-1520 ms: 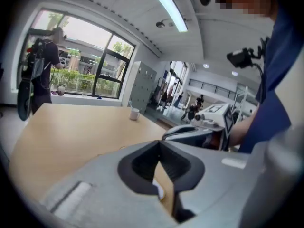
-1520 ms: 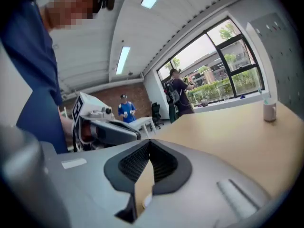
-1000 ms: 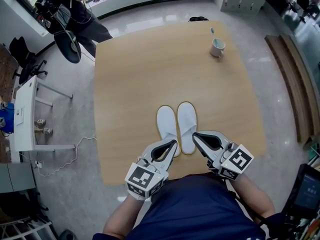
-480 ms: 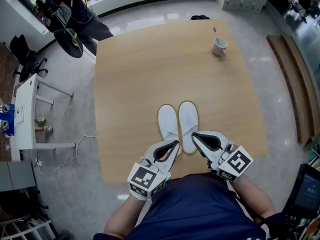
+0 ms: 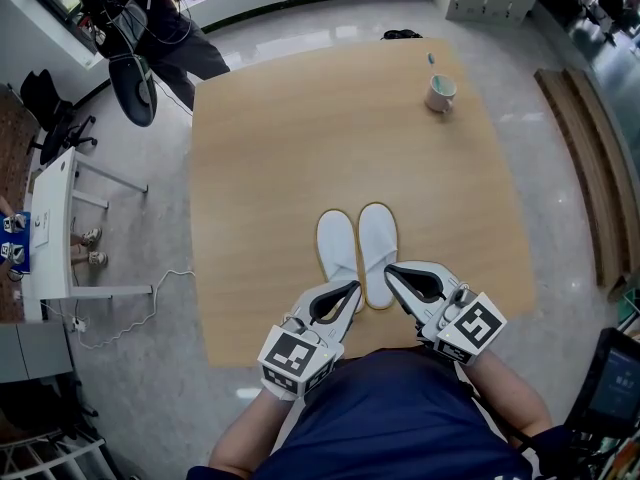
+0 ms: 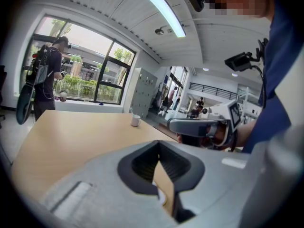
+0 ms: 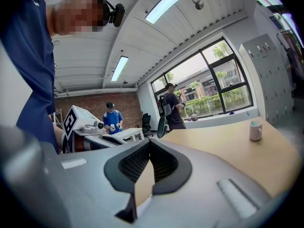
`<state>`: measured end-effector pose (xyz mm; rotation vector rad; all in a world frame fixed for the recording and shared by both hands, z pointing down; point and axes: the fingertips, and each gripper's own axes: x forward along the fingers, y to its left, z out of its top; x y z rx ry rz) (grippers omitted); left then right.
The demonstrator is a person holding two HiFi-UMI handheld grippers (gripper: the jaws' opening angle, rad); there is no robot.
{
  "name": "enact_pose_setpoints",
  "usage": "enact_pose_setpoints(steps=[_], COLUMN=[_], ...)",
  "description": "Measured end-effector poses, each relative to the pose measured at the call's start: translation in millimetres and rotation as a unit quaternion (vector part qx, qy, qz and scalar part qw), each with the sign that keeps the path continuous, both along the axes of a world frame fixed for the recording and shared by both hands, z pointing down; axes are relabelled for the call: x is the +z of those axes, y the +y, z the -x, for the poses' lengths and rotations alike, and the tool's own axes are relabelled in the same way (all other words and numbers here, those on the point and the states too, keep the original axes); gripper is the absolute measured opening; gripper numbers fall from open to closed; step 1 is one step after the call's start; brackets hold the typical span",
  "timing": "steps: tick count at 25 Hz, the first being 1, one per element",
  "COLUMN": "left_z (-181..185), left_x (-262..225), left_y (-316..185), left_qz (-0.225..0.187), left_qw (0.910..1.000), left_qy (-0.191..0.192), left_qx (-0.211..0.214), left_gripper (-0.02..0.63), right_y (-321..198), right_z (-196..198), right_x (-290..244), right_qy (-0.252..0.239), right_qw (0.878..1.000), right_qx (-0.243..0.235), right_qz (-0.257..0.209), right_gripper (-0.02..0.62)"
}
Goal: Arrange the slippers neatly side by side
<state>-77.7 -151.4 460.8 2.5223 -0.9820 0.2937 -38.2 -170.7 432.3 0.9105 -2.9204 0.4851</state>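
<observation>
Two white slippers lie side by side on the wooden table (image 5: 260, 168), toes pointing away: the left slipper (image 5: 336, 251) and the right slipper (image 5: 375, 247), edges nearly touching. My left gripper (image 5: 350, 288) hovers just behind the left slipper's heel, jaws shut and empty. My right gripper (image 5: 391, 271) sits by the right slipper's heel, also shut with nothing held. In the left gripper view the shut left gripper (image 6: 160, 171) fills the foreground, a sliver of slipper (image 6: 162, 199) below it. The right gripper view shows the shut right gripper (image 7: 148, 167) over the tabletop.
A mug (image 5: 437, 93) holding a toothbrush stands at the table's far right; it also shows in the right gripper view as a mug (image 7: 255, 130). A person (image 5: 150, 18) stands beyond the far left corner. A white side table (image 5: 55, 233) is on the left.
</observation>
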Motion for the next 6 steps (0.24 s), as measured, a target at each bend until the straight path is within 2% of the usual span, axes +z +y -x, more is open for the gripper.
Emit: enact_pose_setpoints(steps=[6], left_z=[1.6], left_x=[4.7], left_y=[1.5], left_qz=[0.005], left_qw=[1.0000], left_qy=[-0.005], left_qx=[-0.002], left_gripper=[0.005], right_y=[6.7], right_z=[6.0], right_x=[-3.3], right_qy=[-0.002], right_qw=[1.000], right_qx=[-0.012], right_qz=[0.006], right_gripper=[0.011])
